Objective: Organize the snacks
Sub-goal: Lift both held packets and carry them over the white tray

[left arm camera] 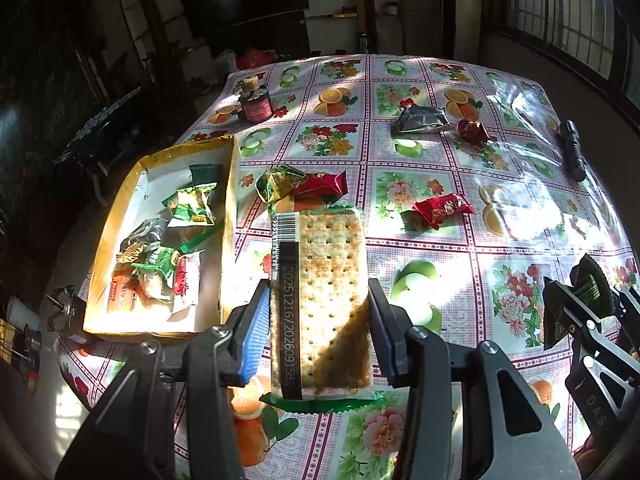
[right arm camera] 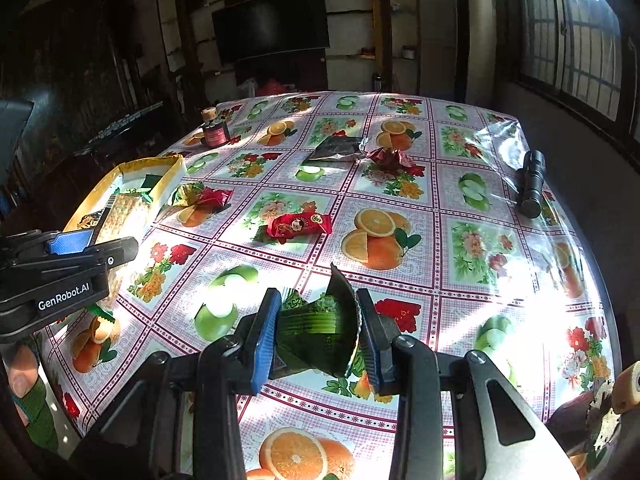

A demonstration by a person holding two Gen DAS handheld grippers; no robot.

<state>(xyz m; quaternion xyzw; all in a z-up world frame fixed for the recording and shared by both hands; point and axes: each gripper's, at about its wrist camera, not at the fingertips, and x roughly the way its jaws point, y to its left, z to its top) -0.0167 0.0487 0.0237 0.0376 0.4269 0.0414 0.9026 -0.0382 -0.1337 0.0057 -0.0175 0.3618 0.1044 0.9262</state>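
My left gripper [left arm camera: 318, 312] is shut on a clear-wrapped cracker pack [left arm camera: 320, 292], held above the table to the right of the yellow cardboard box [left arm camera: 228, 216], which holds several snack packets [left arm camera: 192, 208]. My right gripper [right arm camera: 318, 332] is shut on a crumpled dark green packet [right arm camera: 320, 328] above the table's near side. It also shows in the left wrist view [left arm camera: 576, 308]. Loose on the tablecloth lie a red packet [right arm camera: 298, 224], a gold-green packet next to a red packet [right arm camera: 202, 196], a silver-black pouch [right arm camera: 338, 148] and a red foil snack [right arm camera: 386, 158].
A small dark red bottle with a cork [right arm camera: 215, 128] stands at the far left of the table. A black flashlight [right arm camera: 531, 186] lies near the right edge. The fruit-patterned tablecloth [right arm camera: 472, 240] covers the table. Dark furniture and a screen stand behind.
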